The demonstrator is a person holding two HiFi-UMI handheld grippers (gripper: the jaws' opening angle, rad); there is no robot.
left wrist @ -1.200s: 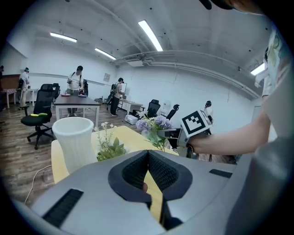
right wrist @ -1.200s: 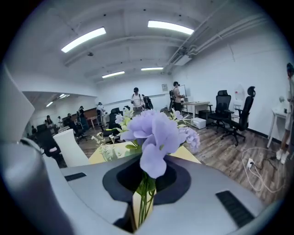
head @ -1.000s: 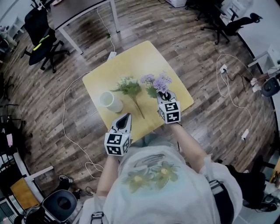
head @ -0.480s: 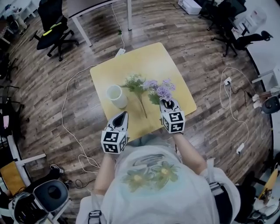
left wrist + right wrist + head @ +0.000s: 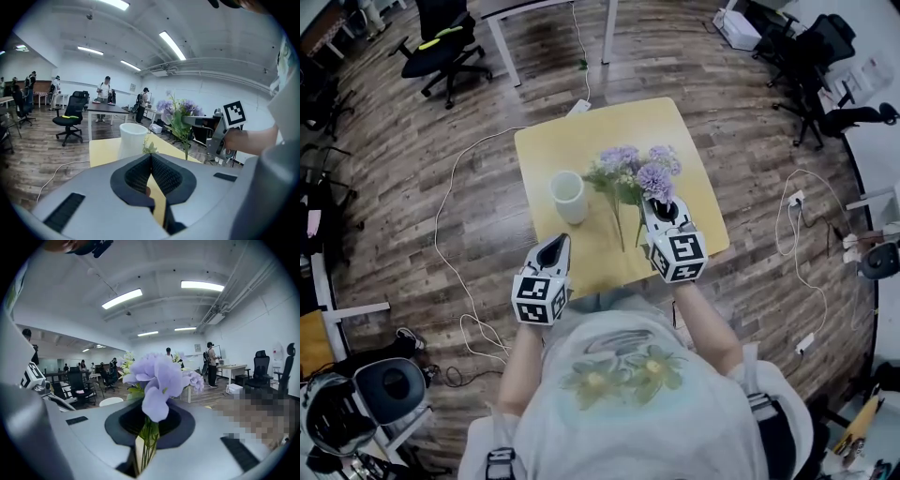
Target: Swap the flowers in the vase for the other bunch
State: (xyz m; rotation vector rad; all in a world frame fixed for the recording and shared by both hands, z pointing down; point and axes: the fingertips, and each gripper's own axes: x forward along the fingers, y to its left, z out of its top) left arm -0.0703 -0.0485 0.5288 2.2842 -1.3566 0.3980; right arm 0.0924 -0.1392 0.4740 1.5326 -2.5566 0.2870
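Purple bunch (image 5: 649, 176), near-upright, blooms up, in R jaws

left hand-held gripper (image 5: 559, 240) closed, right hand-held gripper (image 5: 660, 202) clamped

Yellow square table (image 5: 553, 150) is standing on dark wood-plank floor (image 5: 422, 216). Black office chair (image 5: 441, 47) is sitting beyond its far-left corner. White cable (image 5: 439, 230) is trailing along its left side. Ceiling strip lights (image 5: 122, 298) are glowing overhead.
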